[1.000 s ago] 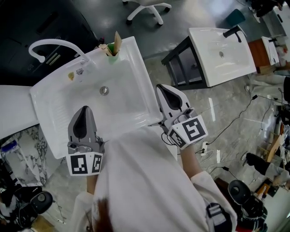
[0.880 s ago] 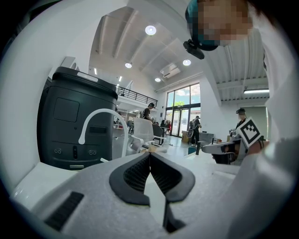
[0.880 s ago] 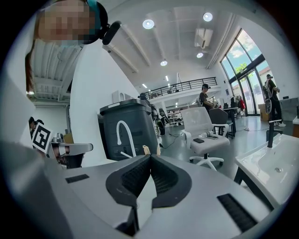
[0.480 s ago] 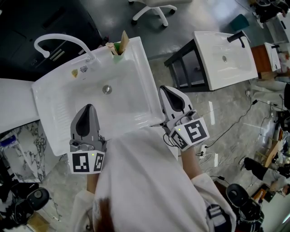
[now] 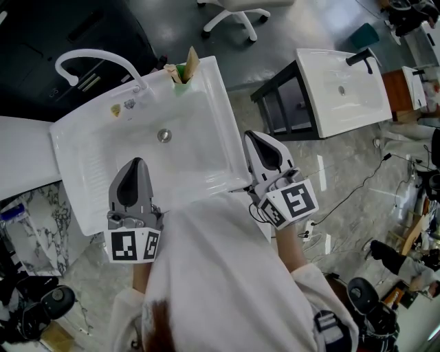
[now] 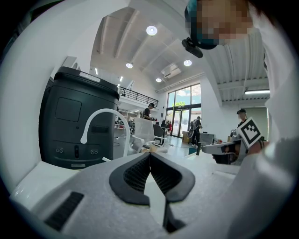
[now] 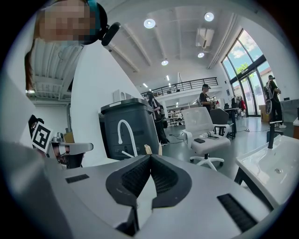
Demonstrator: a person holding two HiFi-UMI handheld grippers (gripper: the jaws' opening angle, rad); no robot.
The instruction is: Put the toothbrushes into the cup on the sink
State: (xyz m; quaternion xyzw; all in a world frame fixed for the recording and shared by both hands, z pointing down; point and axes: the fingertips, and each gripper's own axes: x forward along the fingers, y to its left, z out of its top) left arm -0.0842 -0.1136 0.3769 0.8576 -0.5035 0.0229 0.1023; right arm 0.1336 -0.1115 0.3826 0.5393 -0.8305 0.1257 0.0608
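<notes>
A white sink (image 5: 196,148) with a curved white faucet (image 5: 96,58) fills the head view's left half. On its far right corner stands a green cup (image 5: 181,71) with tan toothbrushes sticking out of it. My left gripper (image 5: 135,162) hovers over the sink's near edge, shut and empty. Beside the sink's right rim is my right gripper (image 5: 251,135), also shut with nothing in it. The toothbrush tips (image 7: 147,149) peek over the shut jaws in the right gripper view, and the faucet (image 6: 105,122) shows in the left gripper view.
A second sink (image 5: 344,86) sits on a black stand (image 5: 275,103) to the right. A dark machine (image 5: 69,31) stands behind the near sink, and a white office chair (image 5: 230,12) beyond it. A white counter (image 5: 20,161) adjoins the sink's left. Cables (image 5: 364,182) trail on the floor.
The scene has slid slightly right and down in the head view. Both grippers keep their places at the sink's front and right edges, still shut.
</notes>
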